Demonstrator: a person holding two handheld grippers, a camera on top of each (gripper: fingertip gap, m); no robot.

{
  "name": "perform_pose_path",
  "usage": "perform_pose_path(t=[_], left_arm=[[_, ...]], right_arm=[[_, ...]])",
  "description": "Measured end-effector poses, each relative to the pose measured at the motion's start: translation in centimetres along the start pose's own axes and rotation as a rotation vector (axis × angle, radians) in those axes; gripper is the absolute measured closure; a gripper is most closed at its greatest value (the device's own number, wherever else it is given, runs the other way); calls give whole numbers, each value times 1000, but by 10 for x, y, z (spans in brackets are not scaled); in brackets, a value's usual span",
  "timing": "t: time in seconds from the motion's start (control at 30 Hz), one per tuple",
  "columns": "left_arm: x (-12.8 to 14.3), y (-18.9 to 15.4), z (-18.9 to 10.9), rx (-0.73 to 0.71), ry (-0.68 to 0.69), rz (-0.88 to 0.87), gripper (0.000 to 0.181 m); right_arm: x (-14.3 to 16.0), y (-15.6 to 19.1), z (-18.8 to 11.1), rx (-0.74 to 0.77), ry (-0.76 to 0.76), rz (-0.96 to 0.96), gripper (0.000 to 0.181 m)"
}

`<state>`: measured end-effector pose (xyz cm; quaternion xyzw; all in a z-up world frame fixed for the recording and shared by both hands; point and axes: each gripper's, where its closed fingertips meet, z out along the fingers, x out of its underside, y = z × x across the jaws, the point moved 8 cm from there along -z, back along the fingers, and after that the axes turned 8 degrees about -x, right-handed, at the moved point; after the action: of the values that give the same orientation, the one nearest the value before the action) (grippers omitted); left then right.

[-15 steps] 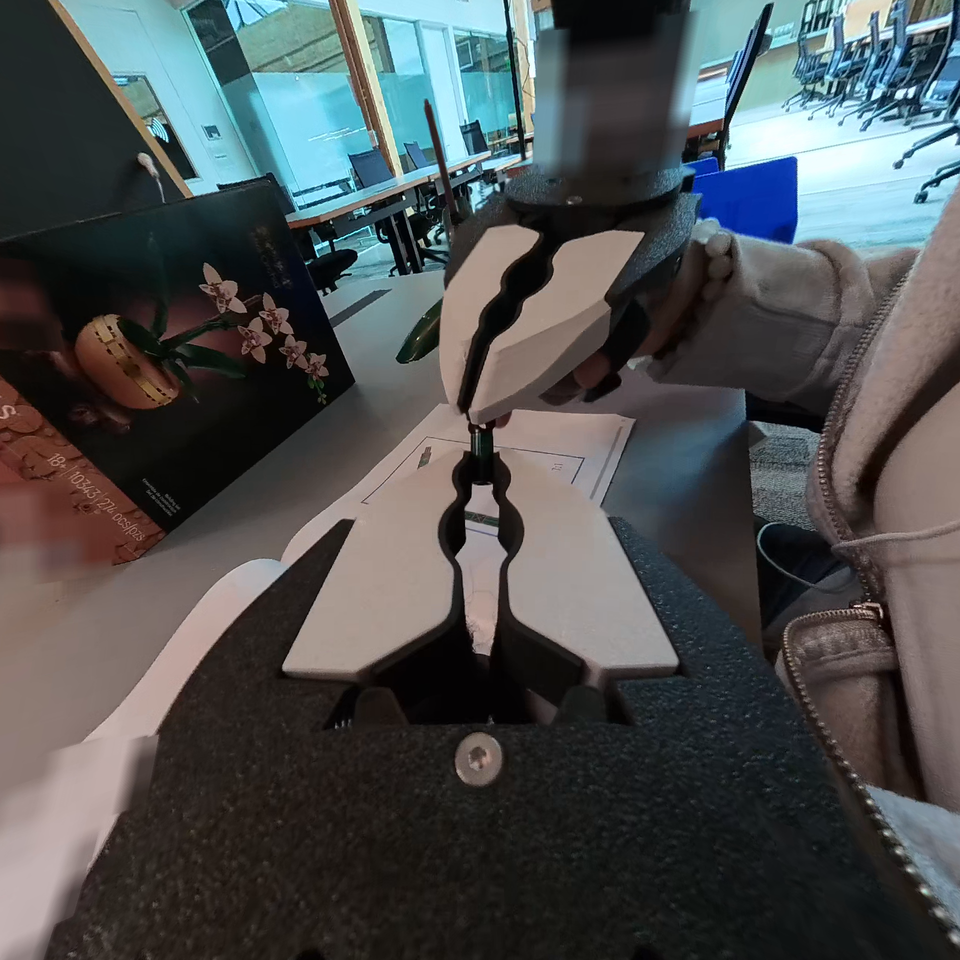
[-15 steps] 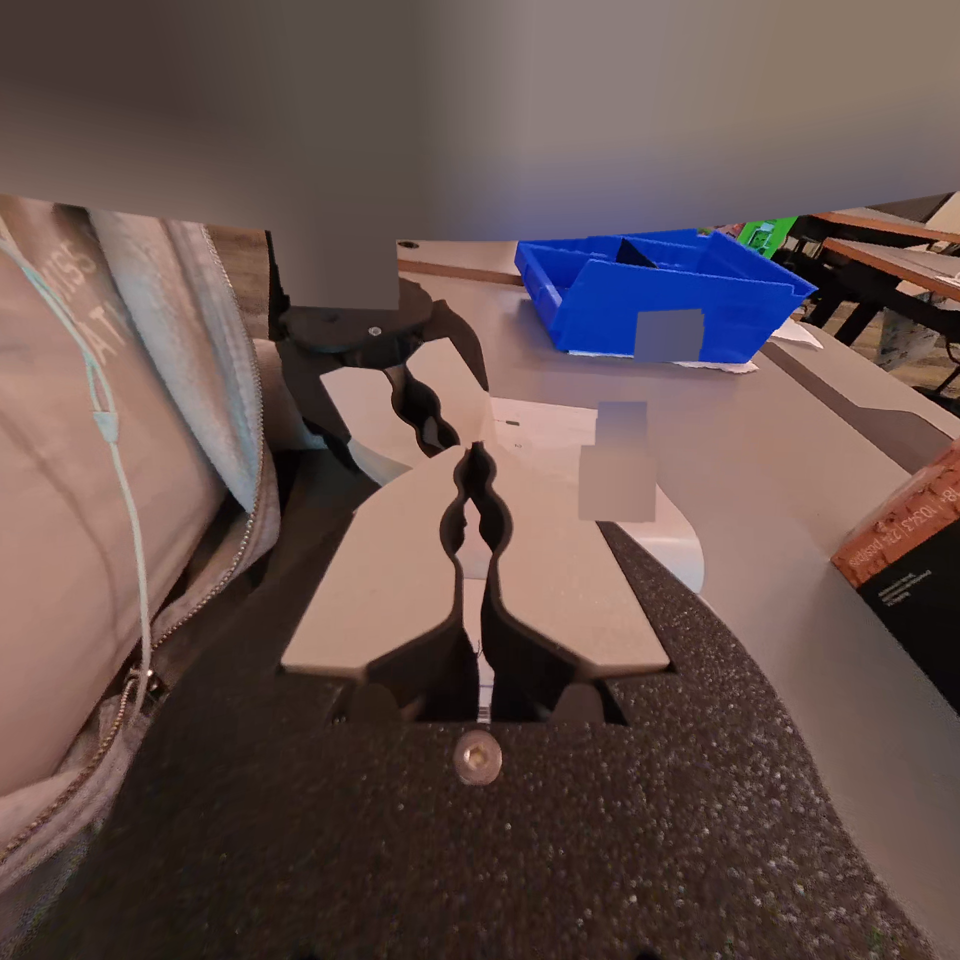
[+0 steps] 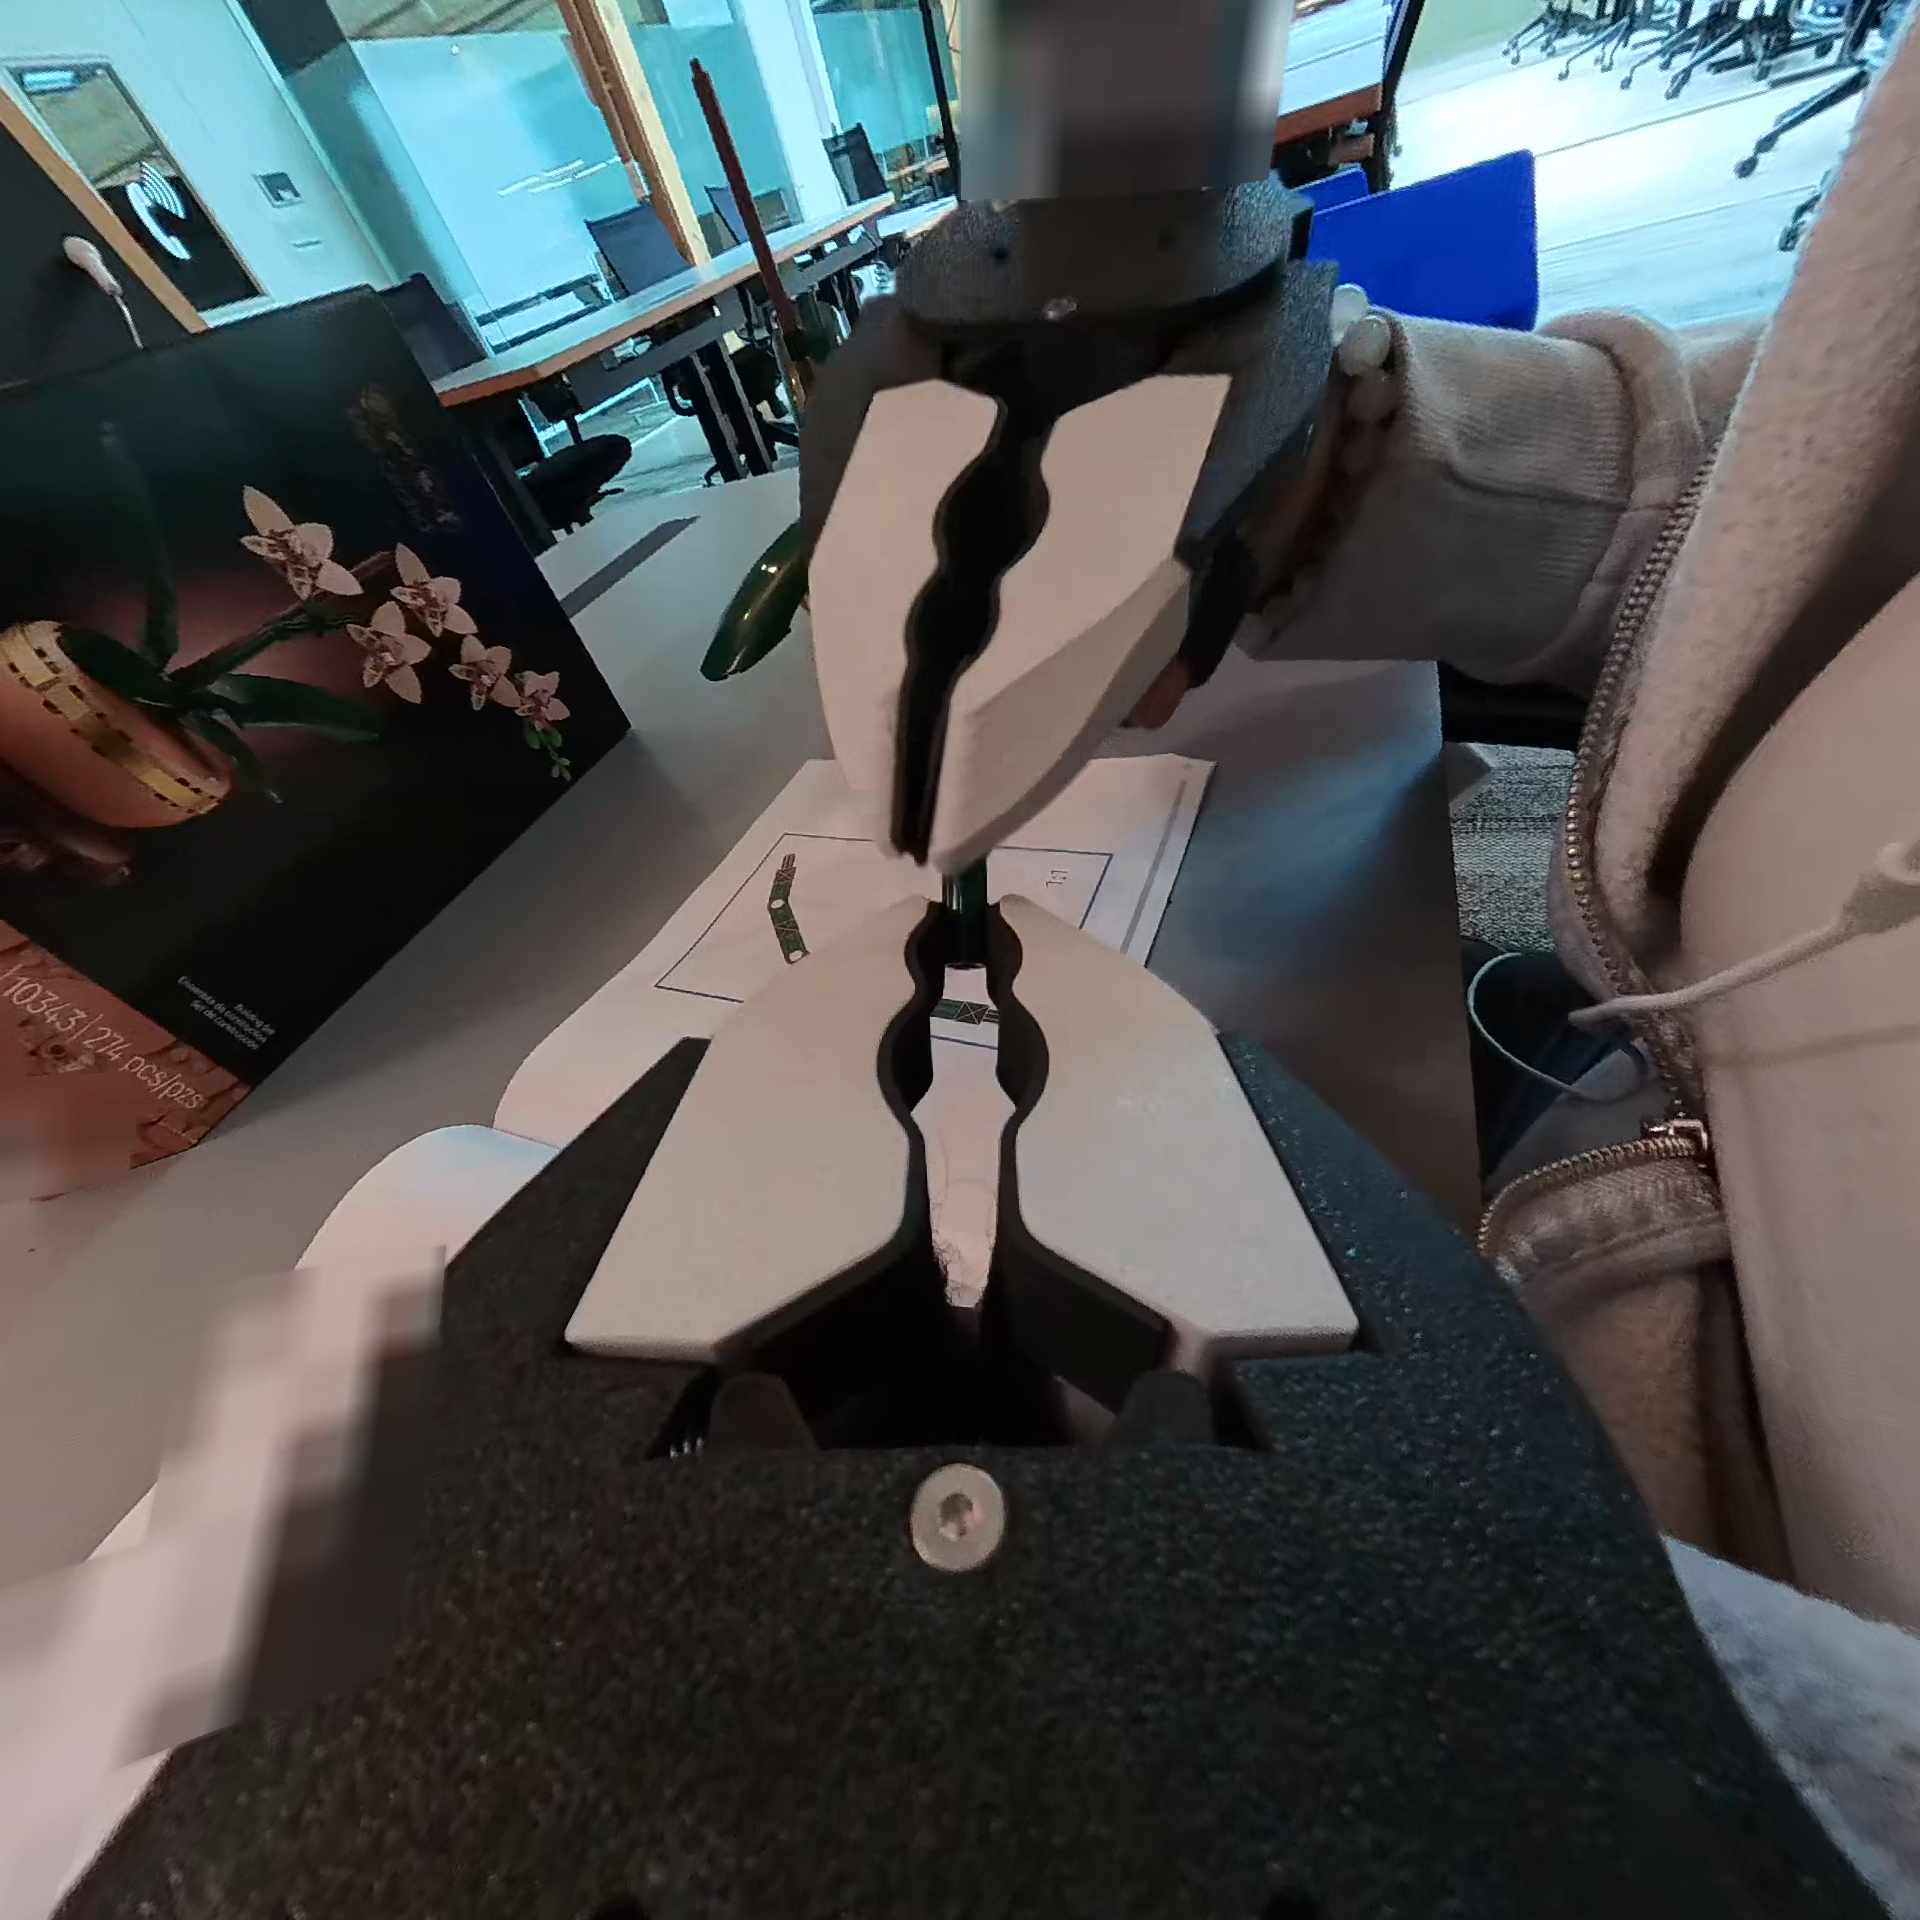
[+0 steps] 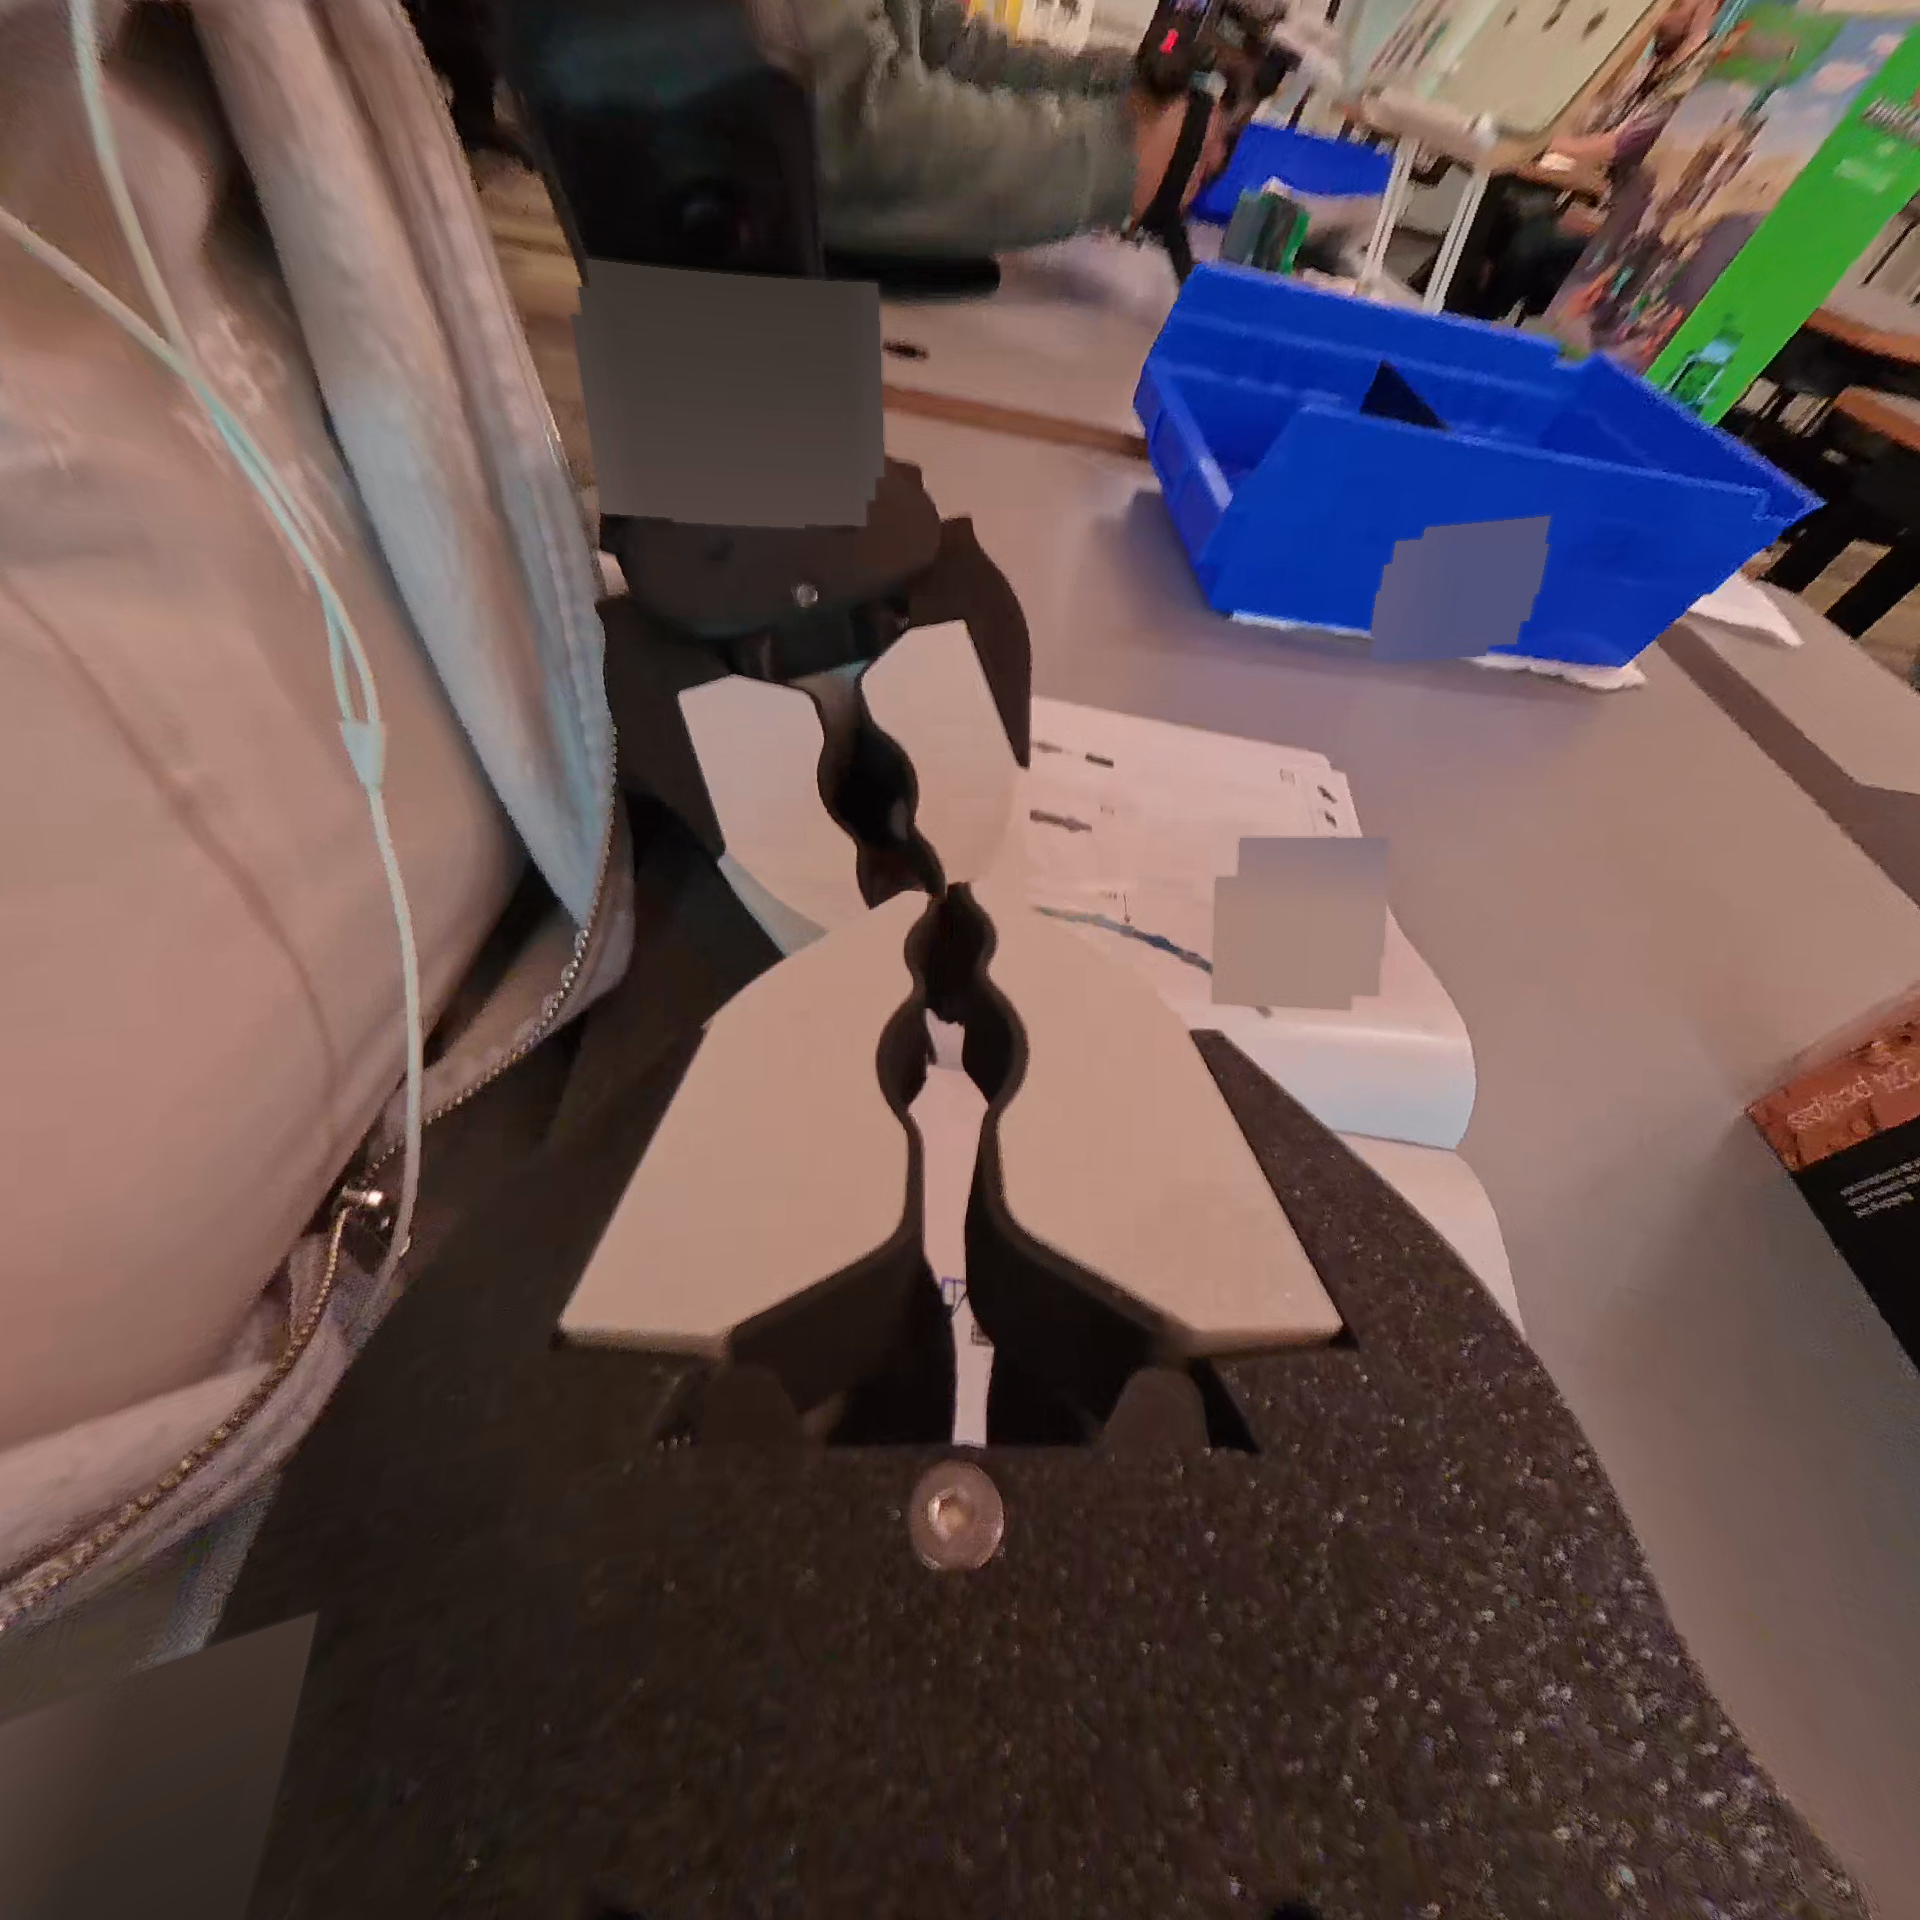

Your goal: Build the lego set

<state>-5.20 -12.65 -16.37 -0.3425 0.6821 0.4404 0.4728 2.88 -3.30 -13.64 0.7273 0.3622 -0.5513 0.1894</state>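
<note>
left hand-held gripper (image 3: 961,920) clenched on a small dark green lego stem piece (image 3: 964,914), held above the white instruction sheet (image 3: 1091,831) on the grey desk (image 3: 436,997) | right hand-held gripper (image 3: 925,847) pinches its top end, likely mating parts | blue plastic bin (image 4: 1455,488) well apart

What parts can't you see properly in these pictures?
- Dark green piece, left wrist view: tiny, mostly hidden between both grippers' fingertips; shape unclear.
- Instruction sheet, left wrist view: largely covered by the grippers.
- Blue bin, right wrist view: contents hidden behind its walls.
- Box, left wrist view: cut off by the left edge.
</note>
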Motion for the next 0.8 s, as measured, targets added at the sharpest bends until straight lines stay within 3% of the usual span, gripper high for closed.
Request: perform_pose_path(t=[0.23,0.33,0.4,0.57,0.8], left_arm=[[1,2,0,7,2,-26,175],[2,0,0,12,16,-15,175],[2,0,1,11,29,-6,175],[3,-2,1,16,56,9,175],[1,-5,0,18,62,38,175]], right_arm=[[-2,3,-2,18,-69,-24,161],[-4,4,-4,11,-87,-13,160],[-1,5,-4,-2,-34,-11,175],[-5,6,-7,11,-10,-43,168],[2,7,-7,-26,224,-61,167]])
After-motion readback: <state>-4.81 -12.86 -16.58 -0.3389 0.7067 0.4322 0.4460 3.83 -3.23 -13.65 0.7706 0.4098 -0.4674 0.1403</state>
